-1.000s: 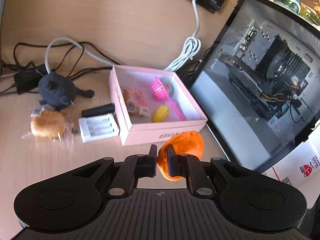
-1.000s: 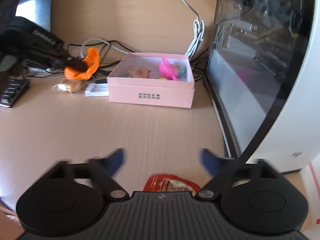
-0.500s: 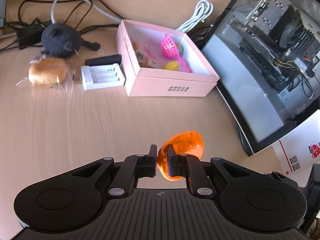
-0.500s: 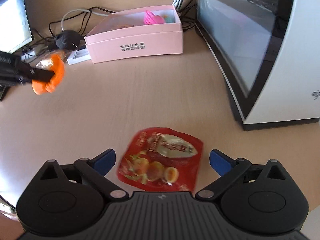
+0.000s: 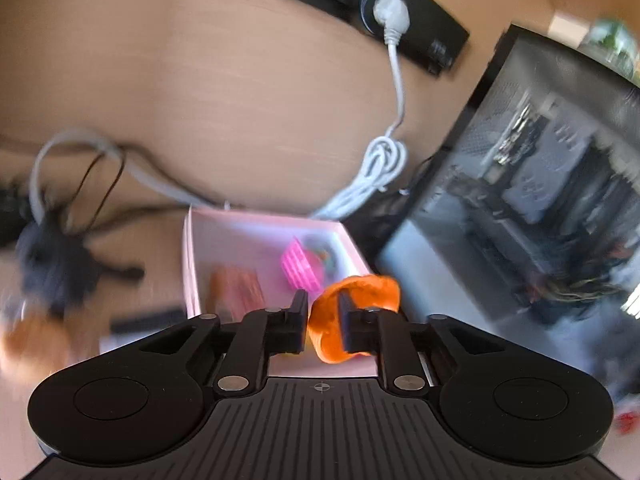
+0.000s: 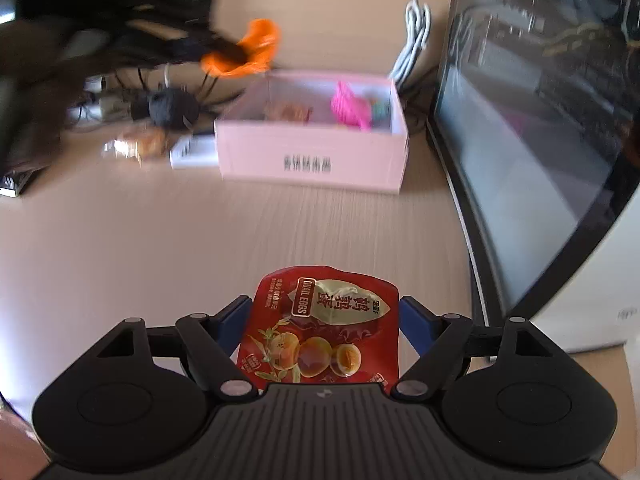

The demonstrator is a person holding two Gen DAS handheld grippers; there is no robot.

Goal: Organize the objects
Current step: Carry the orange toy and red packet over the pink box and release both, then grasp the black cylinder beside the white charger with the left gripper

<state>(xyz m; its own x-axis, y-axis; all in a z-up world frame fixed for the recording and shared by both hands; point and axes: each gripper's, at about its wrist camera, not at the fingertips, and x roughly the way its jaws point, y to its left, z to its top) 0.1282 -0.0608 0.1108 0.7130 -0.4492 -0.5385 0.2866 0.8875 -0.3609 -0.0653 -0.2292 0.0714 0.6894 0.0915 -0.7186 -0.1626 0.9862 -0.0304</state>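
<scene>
My left gripper (image 5: pixel 322 314) is shut on an orange toy (image 5: pixel 362 300) and holds it above the pink box (image 5: pixel 224 240). From the right wrist view the orange toy (image 6: pixel 244 52) hangs over the box's left rear corner (image 6: pixel 312 160). The box holds a pink basket (image 6: pixel 348 106) and a snack pack (image 6: pixel 286 111). My right gripper (image 6: pixel 323 322) is open around a red quail-egg packet (image 6: pixel 320 332) that lies on the desk between its blue fingers (image 6: pixel 230 322).
A computer case with a glass side (image 6: pixel 540 140) stands right of the box. A dark plush (image 6: pixel 170 106), a wrapped bun (image 6: pixel 140 142) and a white charger (image 6: pixel 192 152) lie left of the box. Cables (image 5: pixel 376 168) and a power strip (image 5: pixel 400 28) are behind.
My left gripper has carried the orange toy back up and forward over the pink box. My right gripper has come down around the red packet, jaws narrower.
</scene>
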